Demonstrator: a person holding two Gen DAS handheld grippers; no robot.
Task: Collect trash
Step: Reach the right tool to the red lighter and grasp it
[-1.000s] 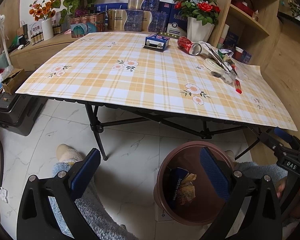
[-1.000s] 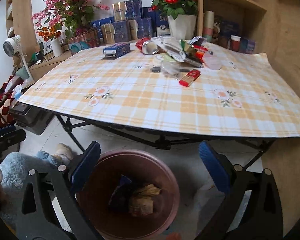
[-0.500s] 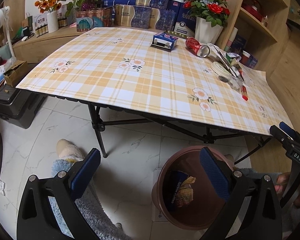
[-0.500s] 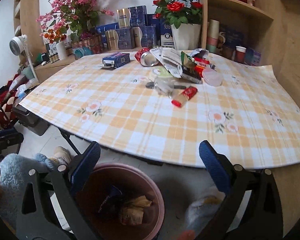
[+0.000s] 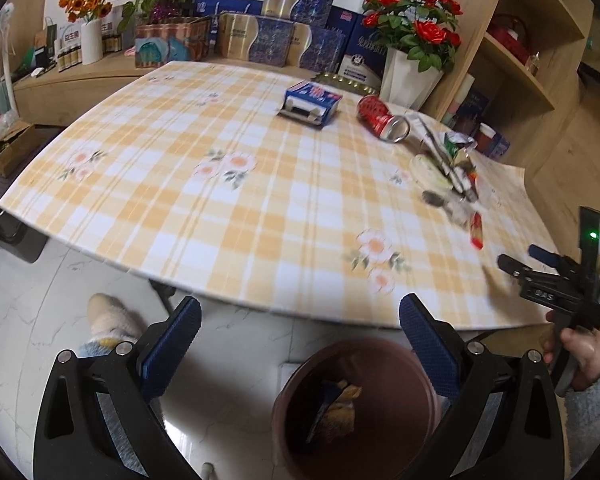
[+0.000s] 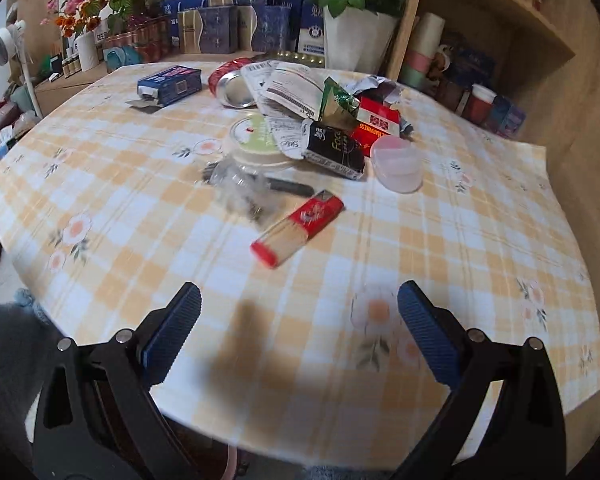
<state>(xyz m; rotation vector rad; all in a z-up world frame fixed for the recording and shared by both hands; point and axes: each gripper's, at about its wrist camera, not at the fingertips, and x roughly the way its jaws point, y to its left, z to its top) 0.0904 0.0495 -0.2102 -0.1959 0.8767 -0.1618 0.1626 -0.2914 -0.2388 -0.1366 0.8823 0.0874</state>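
A heap of trash lies on the checked tablecloth [image 6: 440,240]: a red and tan toothpick box [image 6: 298,228], a black packet [image 6: 334,150], a red carton [image 6: 376,124], a crushed red can [image 6: 230,82], a blue box [image 6: 172,84] and a clear lid [image 6: 398,162]. A brown bin [image 5: 360,408] with wrappers inside stands on the floor under the table's front edge. My left gripper [image 5: 300,344] is open and empty above the bin. My right gripper [image 6: 299,334] is open and empty over the table's front edge, short of the toothpick box; it also shows in the left wrist view [image 5: 540,272].
A white pot of red roses [image 5: 410,68] and stacked gift boxes [image 5: 268,36] stand behind the table. A wooden shelf unit [image 6: 500,60] stands at the right. A slippered foot [image 5: 108,320] is on the tiled floor by the left gripper.
Both grippers have risen and moved forward from above the bin. The right gripper is now over the tabletop; the bin has dropped out of its view.
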